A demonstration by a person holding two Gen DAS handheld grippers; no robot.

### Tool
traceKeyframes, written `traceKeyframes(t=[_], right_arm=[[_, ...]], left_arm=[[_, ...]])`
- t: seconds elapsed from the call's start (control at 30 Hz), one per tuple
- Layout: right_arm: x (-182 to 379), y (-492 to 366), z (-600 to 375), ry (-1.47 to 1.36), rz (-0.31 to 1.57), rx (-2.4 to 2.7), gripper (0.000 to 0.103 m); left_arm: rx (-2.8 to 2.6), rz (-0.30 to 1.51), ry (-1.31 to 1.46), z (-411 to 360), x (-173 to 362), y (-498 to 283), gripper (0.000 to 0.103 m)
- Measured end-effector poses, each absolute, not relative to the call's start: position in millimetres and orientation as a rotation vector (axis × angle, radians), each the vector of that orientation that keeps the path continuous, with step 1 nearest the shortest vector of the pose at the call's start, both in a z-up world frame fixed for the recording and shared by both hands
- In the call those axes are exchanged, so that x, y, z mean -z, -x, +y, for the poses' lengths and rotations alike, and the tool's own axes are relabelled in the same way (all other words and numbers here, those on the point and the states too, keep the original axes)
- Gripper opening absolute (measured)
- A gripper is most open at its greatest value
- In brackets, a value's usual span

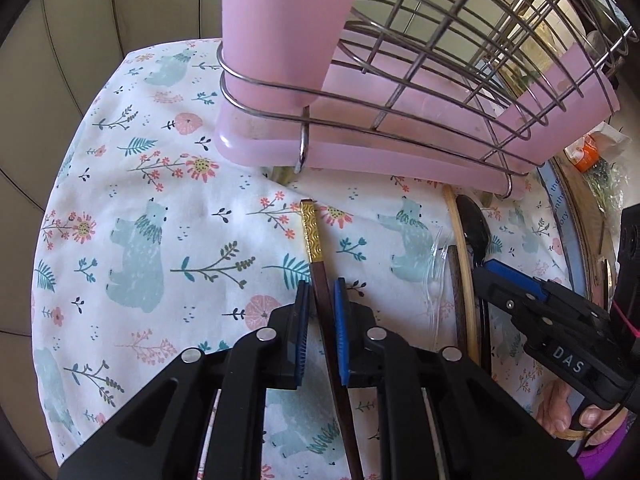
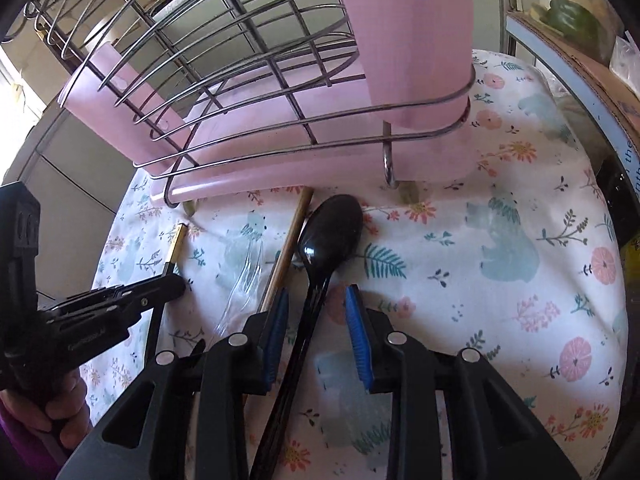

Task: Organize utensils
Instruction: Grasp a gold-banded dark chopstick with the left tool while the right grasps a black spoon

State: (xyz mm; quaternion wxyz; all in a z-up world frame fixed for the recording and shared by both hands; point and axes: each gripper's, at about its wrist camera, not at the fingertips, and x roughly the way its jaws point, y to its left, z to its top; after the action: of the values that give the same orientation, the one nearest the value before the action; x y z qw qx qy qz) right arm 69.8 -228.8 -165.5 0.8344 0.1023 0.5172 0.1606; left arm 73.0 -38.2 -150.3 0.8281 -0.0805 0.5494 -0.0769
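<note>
A dark chopstick with a gold end (image 1: 316, 264) lies on the patterned cloth between the blue pads of my left gripper (image 1: 323, 312), whose jaws stand narrowly open around it. A black plastic spoon (image 2: 324, 248) lies between the pads of my right gripper (image 2: 318, 320), whose jaws are open wider and do not touch it. A bamboo chopstick (image 2: 286, 256) and a clear plastic fork (image 2: 240, 292) lie left of the spoon. A pink utensil cup (image 2: 412, 40) hangs on the wire dish rack (image 2: 224, 60) behind them.
The rack stands in a pink drip tray (image 1: 400, 160) on the floral cloth (image 1: 140, 240). A cardboard box (image 2: 580, 60) with a green pepper on it is at the right. Cream wall panels lie beyond the cloth's left edge.
</note>
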Motion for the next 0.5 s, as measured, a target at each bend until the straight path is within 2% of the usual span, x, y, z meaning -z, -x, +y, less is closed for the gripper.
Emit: traceKeyframes(t=[0.03,0.1,0.17,0.5], right_arm=[[165.8,-71.4,-228.2,-0.214,1.092,-0.333,0.027],[167.4,-73.3,-230.2,-0.213,1.084,-0.308,0.015],[166.8,-74.3,-234.0,-0.233,1.082,-0.305,0.01],[159.9,-58.1,-265.6,-0.32,1.091,-0.287,0.009]], left_arm=[[0.162,1.167,0.171,-38.0,149.9,-73.1,0.012],[0.155,1.17,0.172,-37.5,150.3,-73.9,0.012],[0.148,1.172,0.172,-39.4,150.5,-75.0,0.012],[0.128,1.172,0.139,-44.9,150.5,-75.3,0.01]])
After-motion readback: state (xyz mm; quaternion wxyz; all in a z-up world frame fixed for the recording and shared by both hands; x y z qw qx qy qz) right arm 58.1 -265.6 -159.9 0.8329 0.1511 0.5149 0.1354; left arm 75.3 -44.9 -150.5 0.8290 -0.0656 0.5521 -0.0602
